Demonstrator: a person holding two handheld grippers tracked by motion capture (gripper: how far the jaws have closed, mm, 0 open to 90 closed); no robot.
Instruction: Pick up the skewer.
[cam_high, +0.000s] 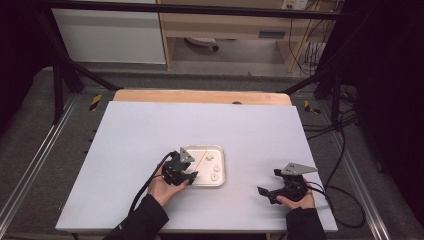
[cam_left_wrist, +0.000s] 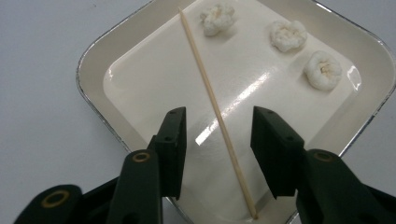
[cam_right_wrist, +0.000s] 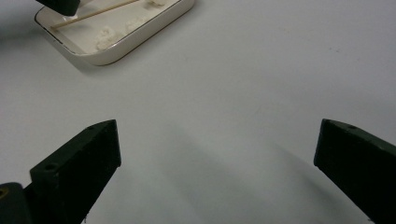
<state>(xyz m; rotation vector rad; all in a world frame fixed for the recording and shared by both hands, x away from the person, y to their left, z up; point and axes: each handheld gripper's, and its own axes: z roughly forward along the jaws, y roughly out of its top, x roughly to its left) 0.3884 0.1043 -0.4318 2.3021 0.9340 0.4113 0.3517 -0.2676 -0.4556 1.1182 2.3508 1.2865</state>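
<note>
A shallow cream tray (cam_left_wrist: 93, 56) with a metal rim lies on the white table, at the middle front in the high view (cam_high: 221, 150). Inside it a thin wooden skewer (cam_left_wrist: 210, 93) runs lengthwise, and three white fluffy pieces (cam_left_wrist: 287, 35) lie along one side. My left gripper (cam_left_wrist: 218, 116) hangs low over the tray's near end, with a jaw on each side of the skewer; neither pad touches it. In the high view that gripper (cam_high: 187, 175) sits at the tray's left front corner. My right gripper (cam_right_wrist: 217, 140) is open wide above bare table, to the right of the tray (cam_high: 267, 192).
The table (cam_high: 150, 130) is a white board with a wooden strip (cam_high: 200, 96) along its far edge. Black frame posts (cam_high: 60, 80) and cables (cam_high: 345, 150) stand around it. From the right gripper view the tray (cam_right_wrist: 140, 42) lies ahead at the upper left.
</note>
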